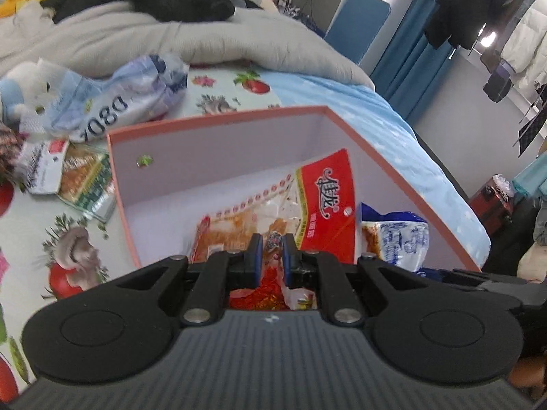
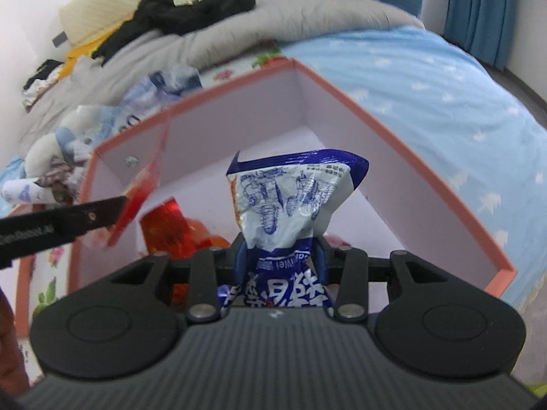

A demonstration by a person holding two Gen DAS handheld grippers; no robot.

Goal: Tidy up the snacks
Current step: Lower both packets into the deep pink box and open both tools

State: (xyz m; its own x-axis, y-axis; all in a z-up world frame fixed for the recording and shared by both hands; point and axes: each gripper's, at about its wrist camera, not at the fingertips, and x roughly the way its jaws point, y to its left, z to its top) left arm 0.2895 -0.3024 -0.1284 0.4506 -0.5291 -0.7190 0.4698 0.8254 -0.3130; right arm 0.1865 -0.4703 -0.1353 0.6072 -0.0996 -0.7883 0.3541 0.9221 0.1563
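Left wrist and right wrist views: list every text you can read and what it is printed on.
"D80" and "7080", seen upside down: crumpled pale plastic bag on the bed.
Large Chinese characters, rotated, with small Latin print beside them too small to read: red snack packet in the left hand-held gripper.
Large white Chinese characters, cut off, and blurred small print ending in "Wei": blue and white snack bag in the right hand-held gripper.

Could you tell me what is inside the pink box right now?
Inside the pink box a red packet hangs from the left hand-held gripper. The packets and both hand-held grippers cover much of its floor.
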